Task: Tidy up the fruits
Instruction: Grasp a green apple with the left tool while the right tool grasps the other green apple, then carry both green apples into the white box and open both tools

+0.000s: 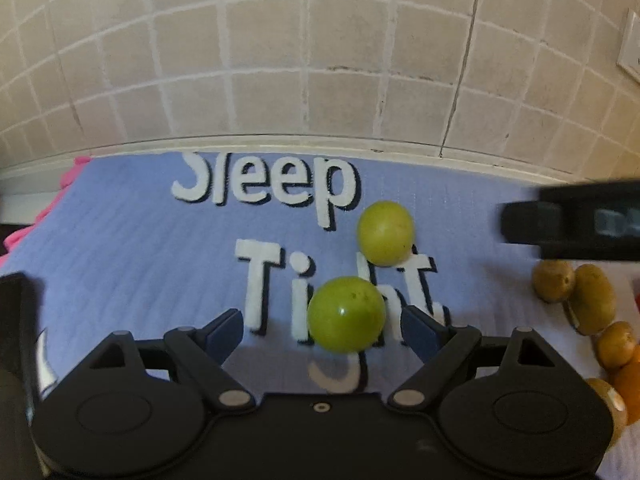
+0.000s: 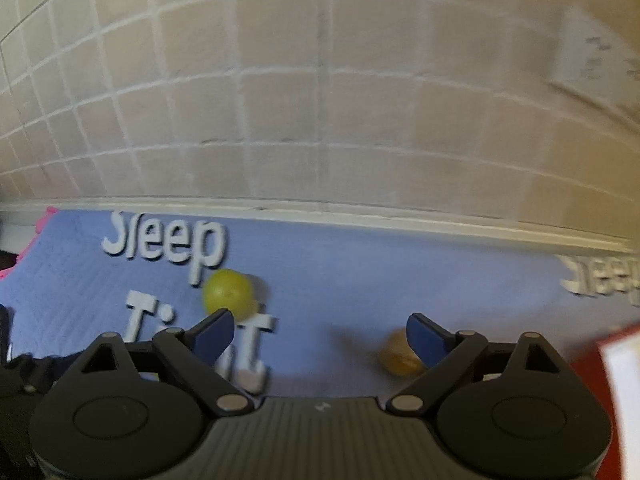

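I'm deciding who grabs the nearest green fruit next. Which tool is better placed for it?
Left. The left tool is open with the near green fruit between its fingers; the right tool is open by a brownish fruit.

I count two green round fruits (image 1: 346,313) (image 1: 385,233), one between my left jaws and one just ahead of them, and four brownish-yellow fruits (image 1: 554,280) (image 1: 594,298) (image 1: 616,345) (image 1: 606,398) off to their right, beside one orange fruit (image 1: 630,388).

A home: tiled wall (image 1: 320,60) behind a "Sleep Tight" mat (image 1: 140,248).
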Motion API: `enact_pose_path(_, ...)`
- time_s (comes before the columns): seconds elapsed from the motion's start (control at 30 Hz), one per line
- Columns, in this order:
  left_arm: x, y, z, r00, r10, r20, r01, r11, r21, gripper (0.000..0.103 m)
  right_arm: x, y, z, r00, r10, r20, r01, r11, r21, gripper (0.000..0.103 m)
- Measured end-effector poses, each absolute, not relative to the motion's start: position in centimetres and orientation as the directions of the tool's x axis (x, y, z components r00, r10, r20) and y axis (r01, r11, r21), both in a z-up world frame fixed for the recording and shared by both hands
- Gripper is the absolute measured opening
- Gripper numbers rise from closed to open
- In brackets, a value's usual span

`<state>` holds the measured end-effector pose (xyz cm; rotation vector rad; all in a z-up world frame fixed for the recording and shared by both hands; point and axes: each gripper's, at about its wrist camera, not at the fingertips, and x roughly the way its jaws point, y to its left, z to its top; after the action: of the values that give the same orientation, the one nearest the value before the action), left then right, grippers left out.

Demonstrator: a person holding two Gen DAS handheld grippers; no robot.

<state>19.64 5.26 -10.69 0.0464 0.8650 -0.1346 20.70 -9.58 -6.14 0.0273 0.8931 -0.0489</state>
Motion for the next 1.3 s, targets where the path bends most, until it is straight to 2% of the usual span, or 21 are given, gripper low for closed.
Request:
enact_pose_path(0.17,20.7,4.9,-11.8,0.652,-0.138,-0.745,0.201,0.980,-0.006,0.101,24.3,-8.2,-9.1,0.571,0.076,-0.817,-0.006,0.996,0.088,0.089)
enact_pose_path(0.27,21.1,4.9,-12.3,0.650,-0.161,-0.743,0.230,0.973,-0.010,0.089,26.0,-7.9,-10.5,0.541,0.137,-0.830,-0.038,0.990,0.138,0.081)
enact_pose_path(0.33,21.4,4.7,-12.7,0.635,-0.170,-0.753,0.239,0.971,-0.018,0.088,27.0,-7.9,-11.3,0.521,0.162,-0.838,-0.044,0.986,0.163,0.079)
enact_pose_path(0.43,21.7,4.4,-13.4,0.617,-0.171,-0.768,0.248,0.969,-0.016,0.071,28.1,-7.7,-12.3,0.498,0.184,-0.847,-0.056,0.982,0.181,0.075)
enact_pose_path(0.53,22.0,4.3,-13.9,0.613,-0.168,-0.772,0.248,0.969,-0.014,0.064,29.0,-7.3,-13.1,0.486,0.204,-0.850,-0.067,0.978,0.197,0.070)
enact_pose_path(0.57,21.9,4.3,-13.8,0.613,-0.174,-0.771,0.255,0.967,-0.015,0.060,29.2,-7.2,-13.3,0.481,0.213,-0.851,-0.070,0.976,0.204,0.065)
enact_pose_path(0.67,21.8,3.8,-13.7,0.613,-0.163,-0.773,0.264,0.965,0.006,0.060,29.5,-7.1,-13.6,0.463,0.246,-0.852,-0.076,0.968,0.239,0.048)
enact_pose_path(0.97,20.3,2.5,-12.2,0.621,-0.169,-0.765,0.271,0.963,0.007,0.059,28.0,-7.9,-11.7,0.502,0.226,-0.835,-0.064,0.972,0.225,0.048)
enact_pose_path(1.3,15.9,-1.1,-6.2,0.681,-0.240,-0.692,0.383,0.922,0.057,0.059,21.9,-13.5,-4.9,0.618,0.127,-0.776,0.051,0.978,0.201,0.048)
